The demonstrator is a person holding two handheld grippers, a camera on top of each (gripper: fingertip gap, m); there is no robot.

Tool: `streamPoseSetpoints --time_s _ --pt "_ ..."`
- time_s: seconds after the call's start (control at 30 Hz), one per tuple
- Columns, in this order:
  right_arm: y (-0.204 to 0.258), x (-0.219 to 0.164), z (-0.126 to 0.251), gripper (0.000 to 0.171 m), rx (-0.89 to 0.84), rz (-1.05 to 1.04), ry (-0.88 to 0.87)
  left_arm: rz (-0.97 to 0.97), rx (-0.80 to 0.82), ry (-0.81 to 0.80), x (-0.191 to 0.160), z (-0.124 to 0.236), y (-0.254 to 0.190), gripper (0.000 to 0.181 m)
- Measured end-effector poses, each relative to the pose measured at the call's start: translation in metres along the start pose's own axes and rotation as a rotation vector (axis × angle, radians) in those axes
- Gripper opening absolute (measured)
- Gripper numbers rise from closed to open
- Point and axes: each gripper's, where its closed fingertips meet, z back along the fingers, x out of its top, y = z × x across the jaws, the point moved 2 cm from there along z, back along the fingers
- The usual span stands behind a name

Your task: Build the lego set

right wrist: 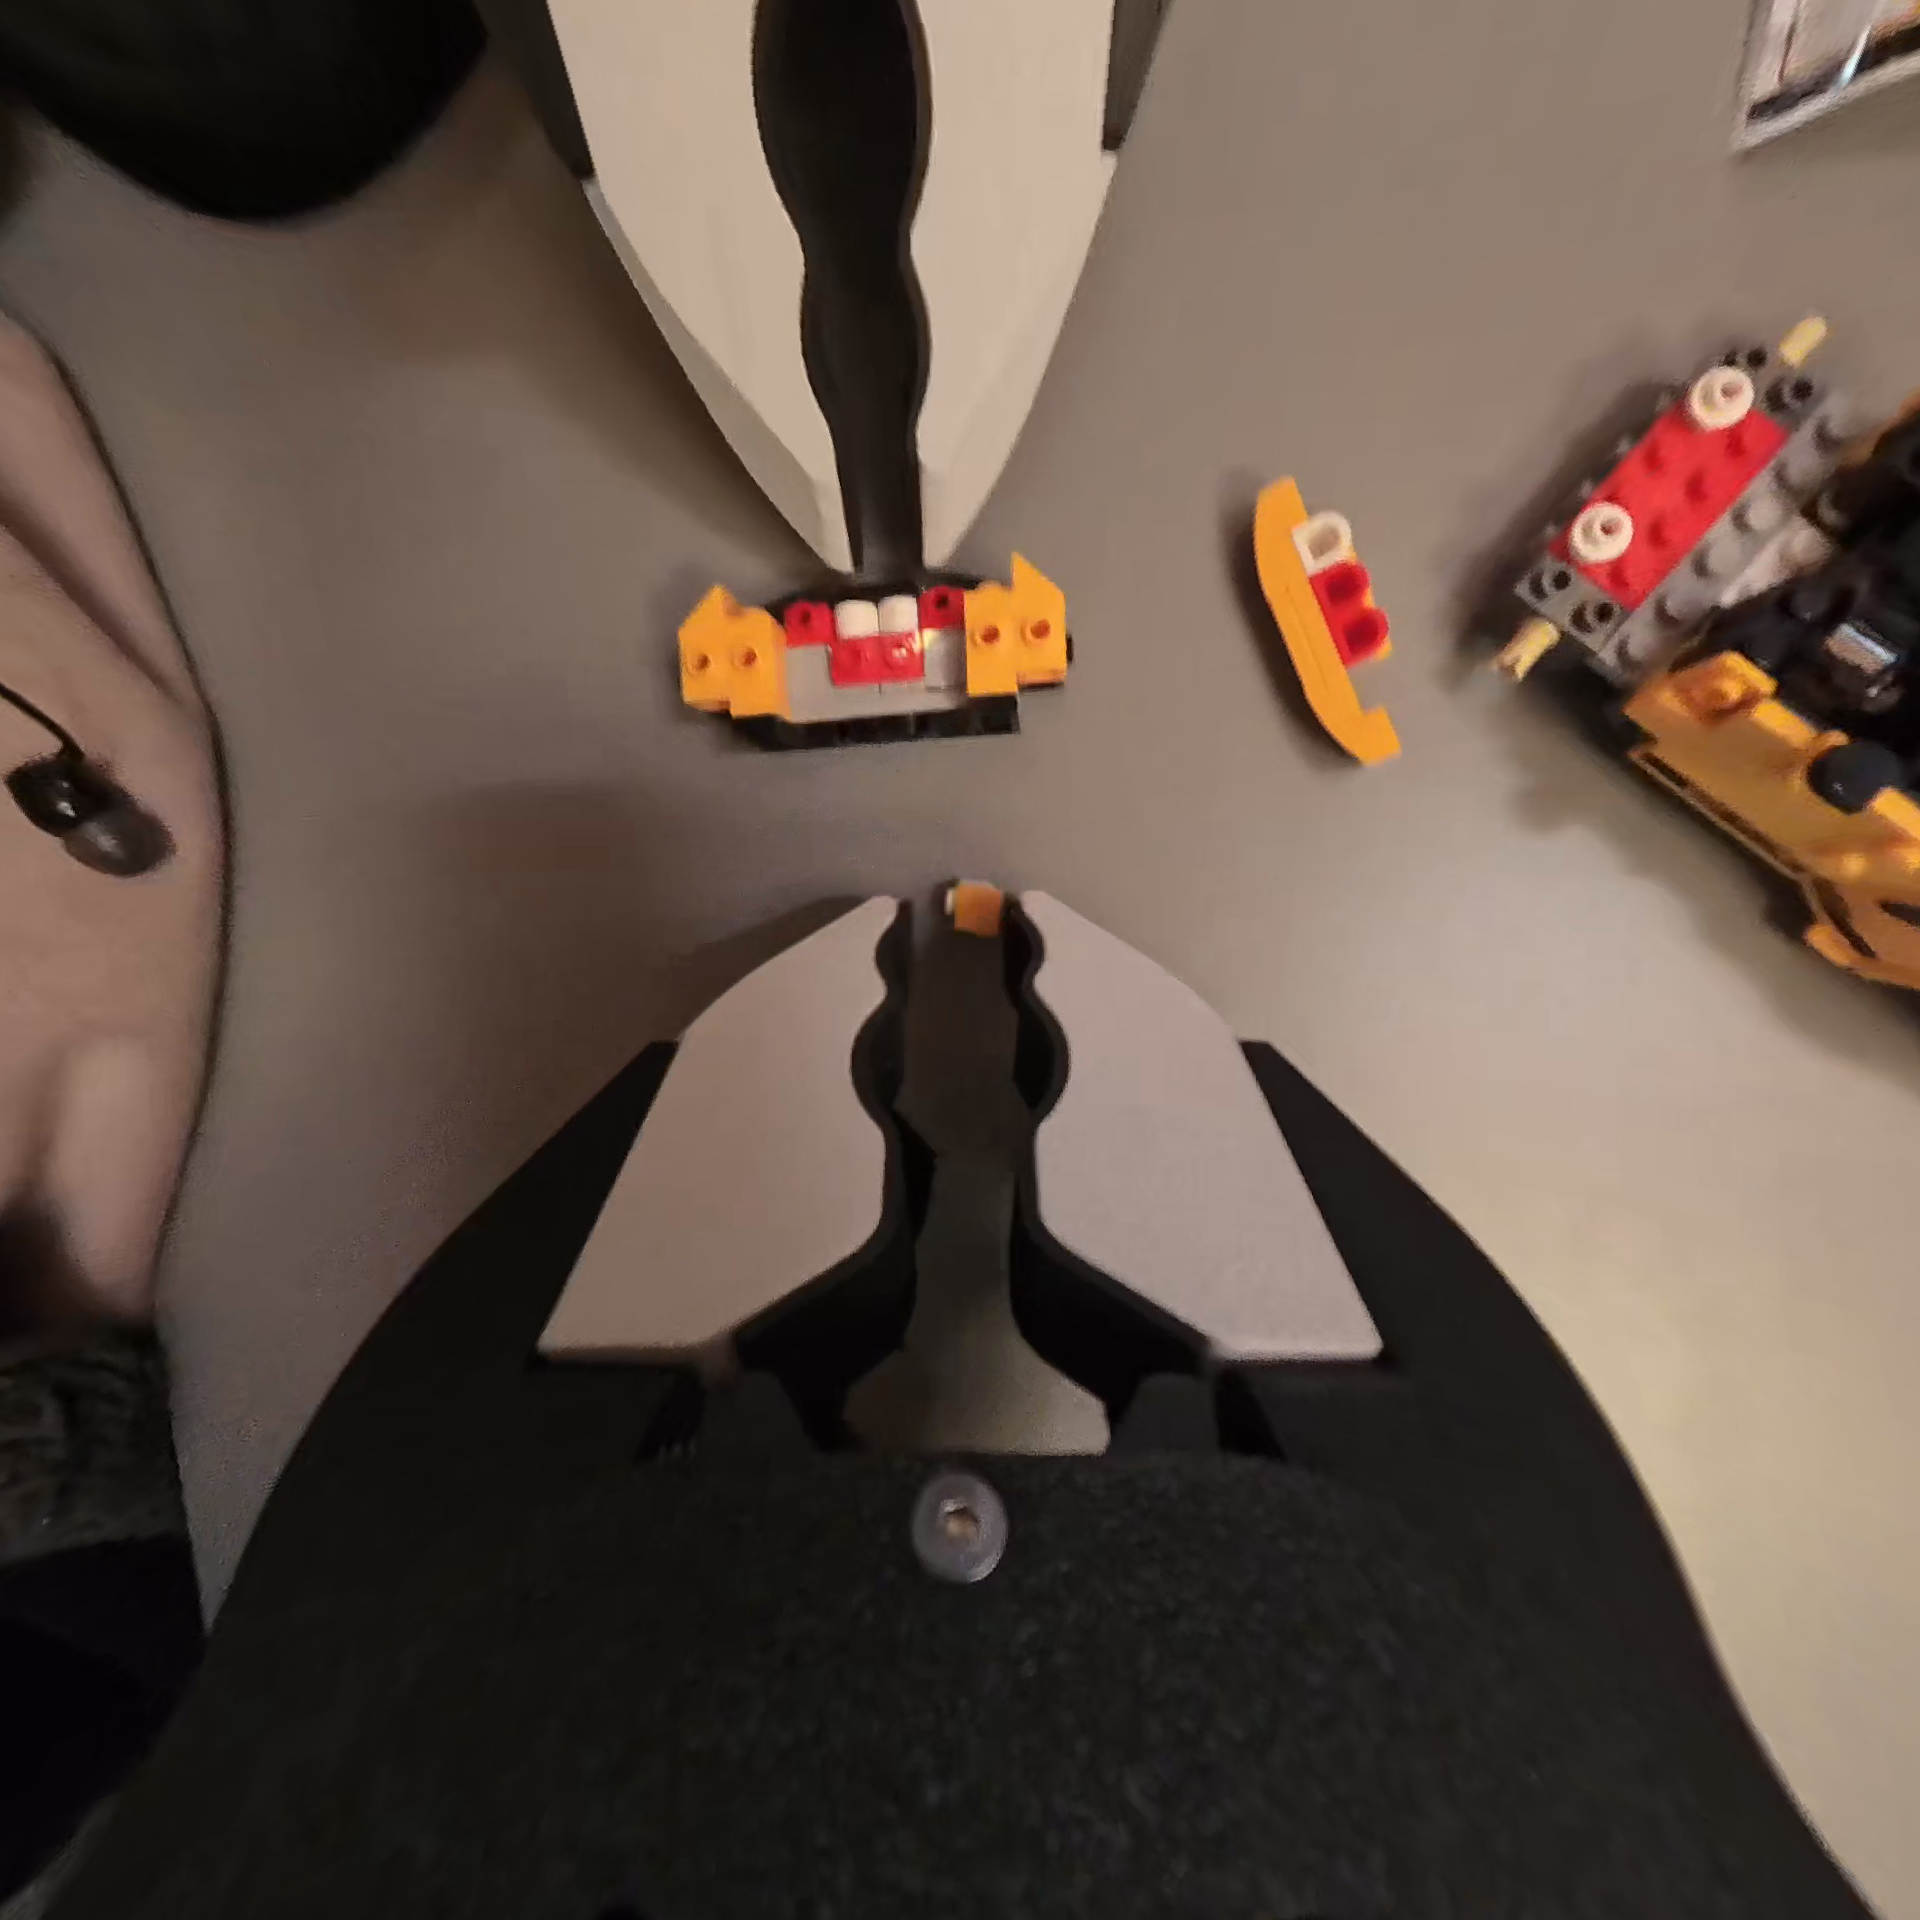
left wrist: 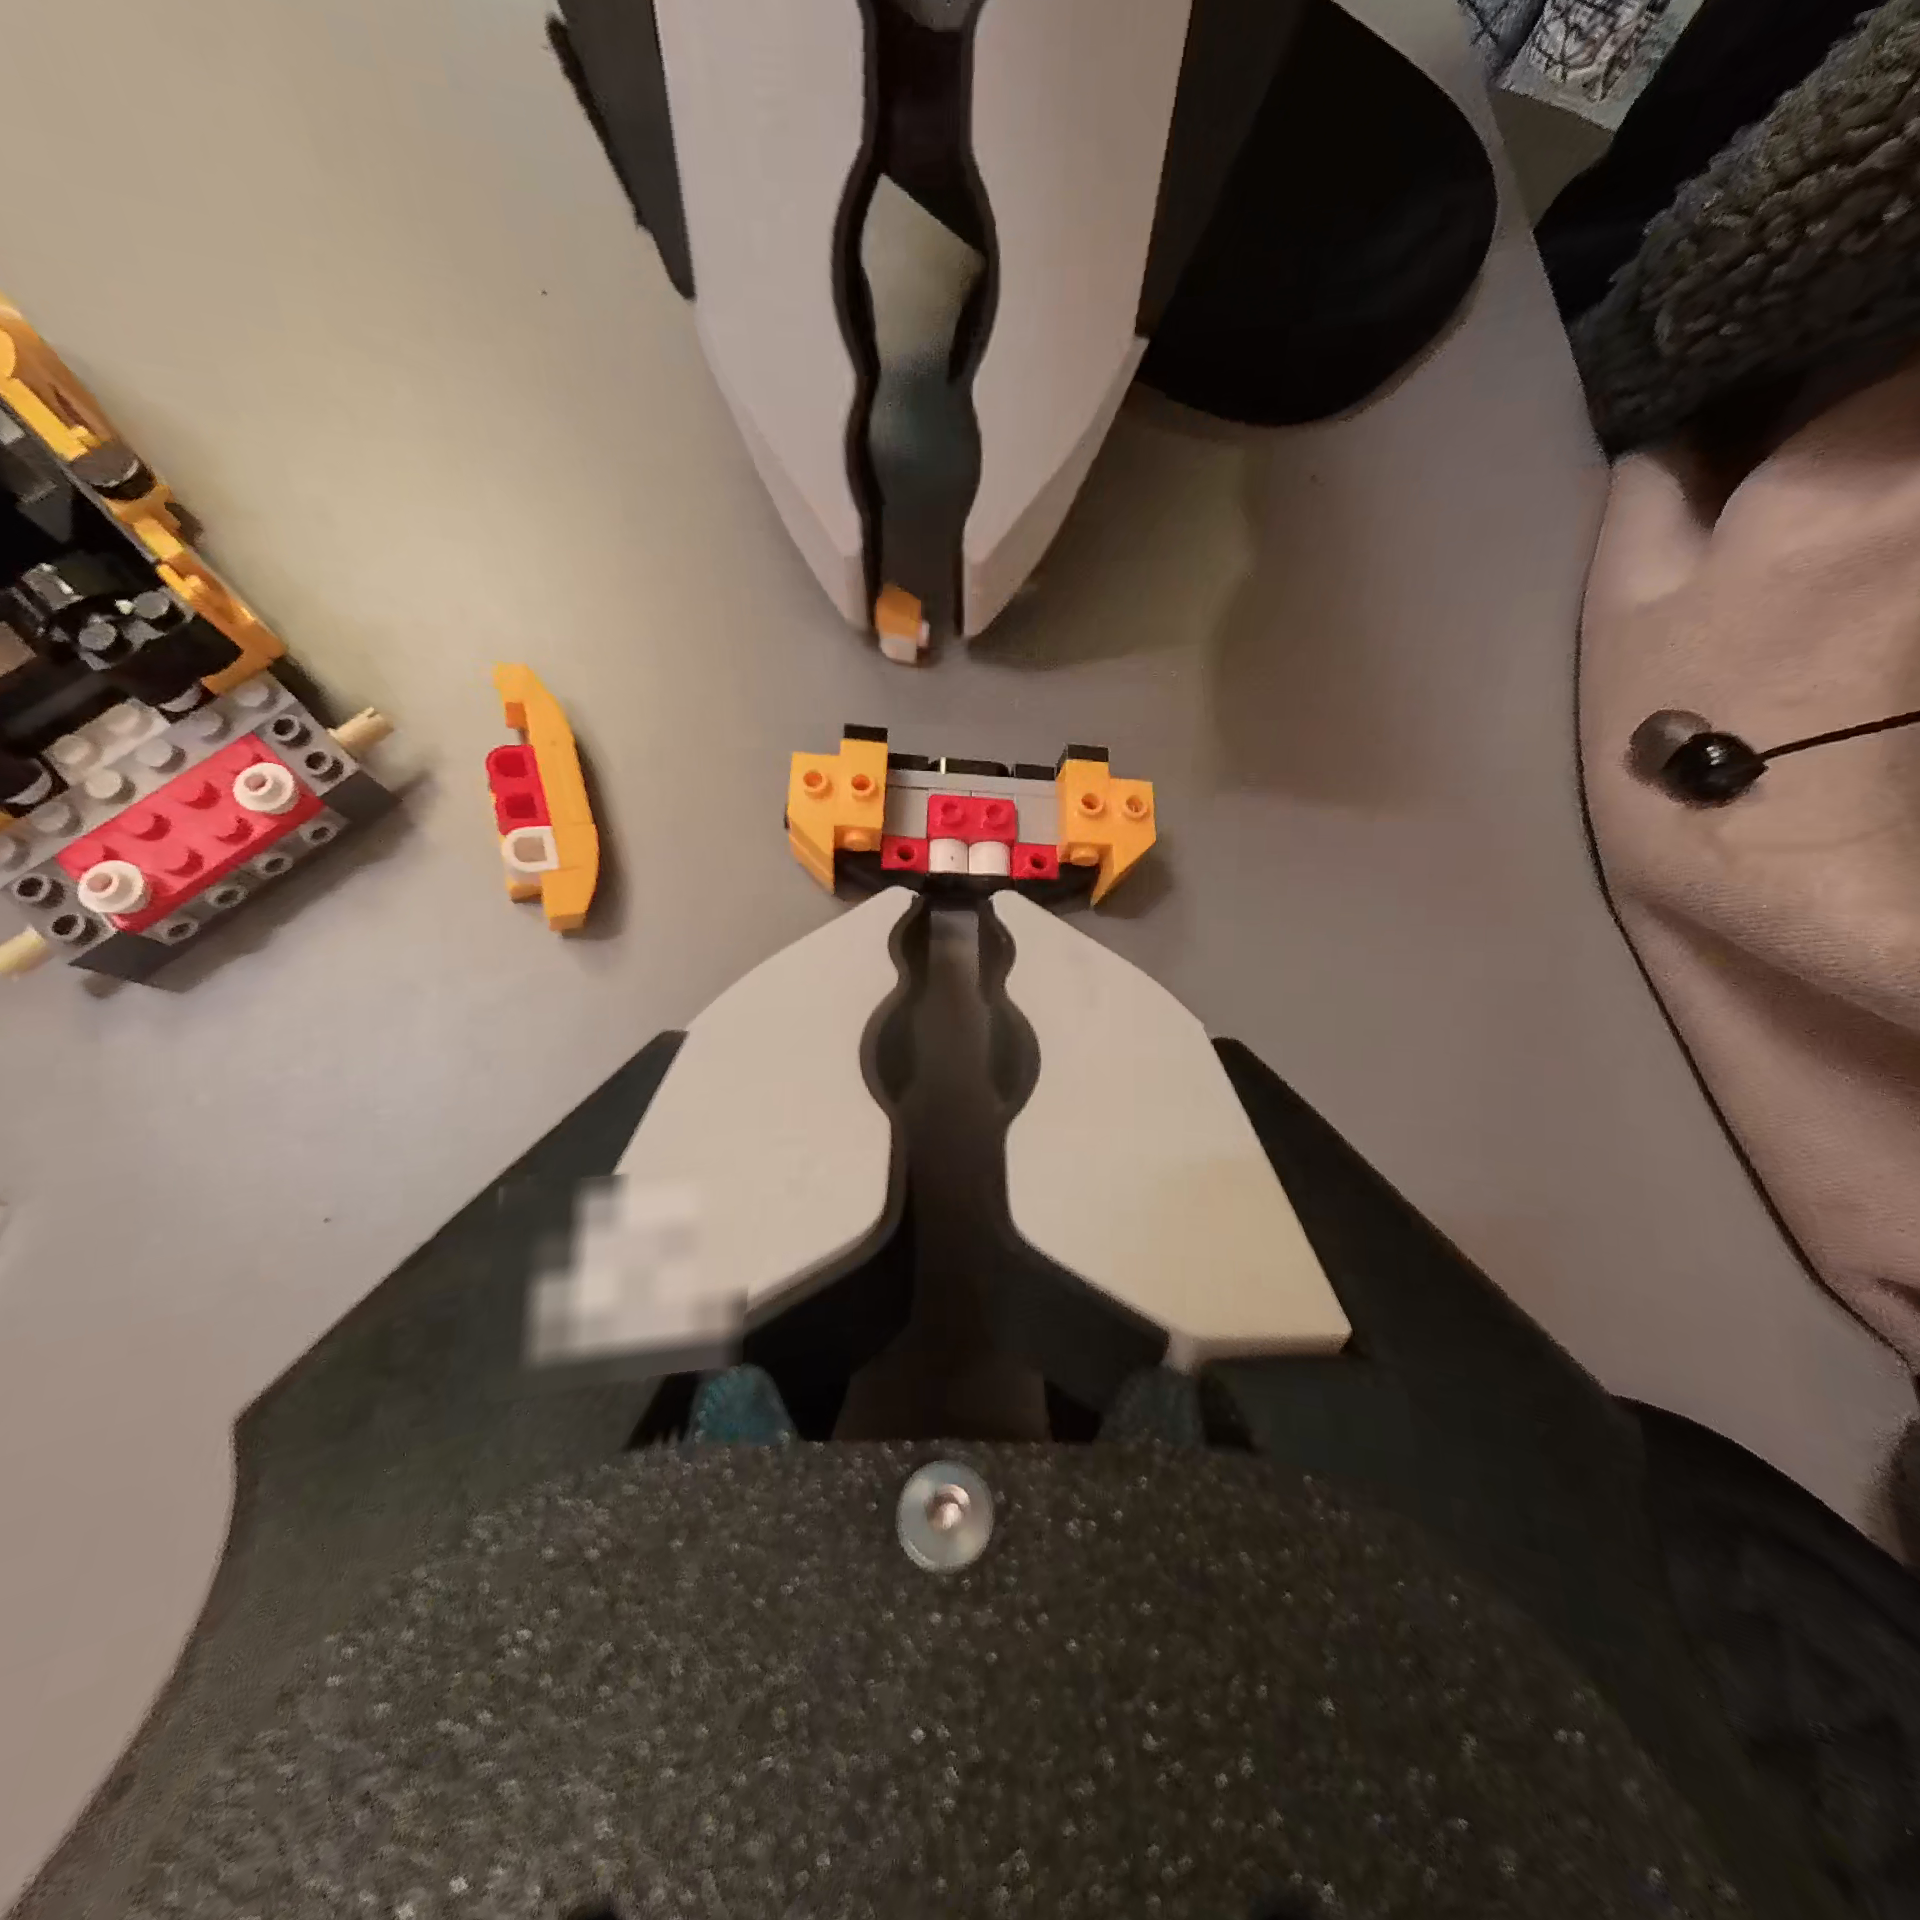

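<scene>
A small sub-assembly (left wrist: pixel 971 821) of orange, red, grey and black bricks lies on the grey table. My left gripper (left wrist: pixel 951 902) is shut on its black near edge. It shows from the far side in the right wrist view (right wrist: pixel 873 655), with the left gripper (right wrist: pixel 888 566) coming in from above. My right gripper (right wrist: pixel 971 914) is shut on a small orange and white piece (right wrist: pixel 977 902) and holds it a short way from the sub-assembly, apart from it. The right gripper (left wrist: pixel 914 634) and its piece (left wrist: pixel 899 615) also show in the left wrist view.
A curved orange part with red and white bricks (left wrist: pixel 540 800) (right wrist: pixel 1320 623) lies beside the sub-assembly. A larger car build with a red plate on grey (left wrist: pixel 156 810) (right wrist: pixel 1662 540) stands farther out. A person's clothing and an earbud (left wrist: pixel 1694 764) border the table. A booklet (right wrist: pixel 1818 73) lies at the corner. The left gripper's tips are roughly 6 cm from the right gripper's.
</scene>
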Motion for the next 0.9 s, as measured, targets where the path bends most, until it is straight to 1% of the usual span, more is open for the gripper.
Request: streamPoseSetpoints --time_s 0.07,0.13,0.23,0.4,0.57,0.67,0.73,0.8,0.9 --pt "-0.001 0.001 0.002 0.026 -0.010 0.014 -0.012 0.000 0.000 -0.008 0.001 0.000 0.000 0.010" --pt "0.000 0.010 0.003 0.027 -0.006 0.053 -0.064 -0.001 -0.001 -0.016 0.002 0.000 0.000 0.011" --pt "-0.002 0.015 -0.005 0.023 -0.006 0.101 -0.067 0.000 -0.005 -0.021 0.002 -0.001 0.001 0.011" --pt "-0.001 0.022 -0.017 0.011 0.025 0.139 -0.069 -0.014 0.011 -0.017 0.003 -0.005 0.001 0.007" --pt "-0.002 0.022 -0.017 0.008 0.034 0.131 -0.065 -0.007 0.022 -0.017 0.003 -0.005 0.002 0.007" --pt "-0.005 0.021 -0.016 0.006 0.011 0.131 -0.070 -0.006 0.027 -0.018 0.004 -0.006 0.002 0.007" --pt "-0.007 0.022 -0.010 0.007 0.011 0.126 -0.092 -0.010 0.009 -0.022 0.005 -0.007 -0.002 0.005" --pt "-0.008 0.021 0.002 0.014 0.016 0.112 -0.103 -0.011 0.008 -0.022 0.005 -0.007 -0.003 0.006" --pt "-0.011 0.011 0.016 0.018 -0.034 0.121 -0.093 -0.018 -0.003 -0.024 0.006 -0.008 -0.006 0.007"
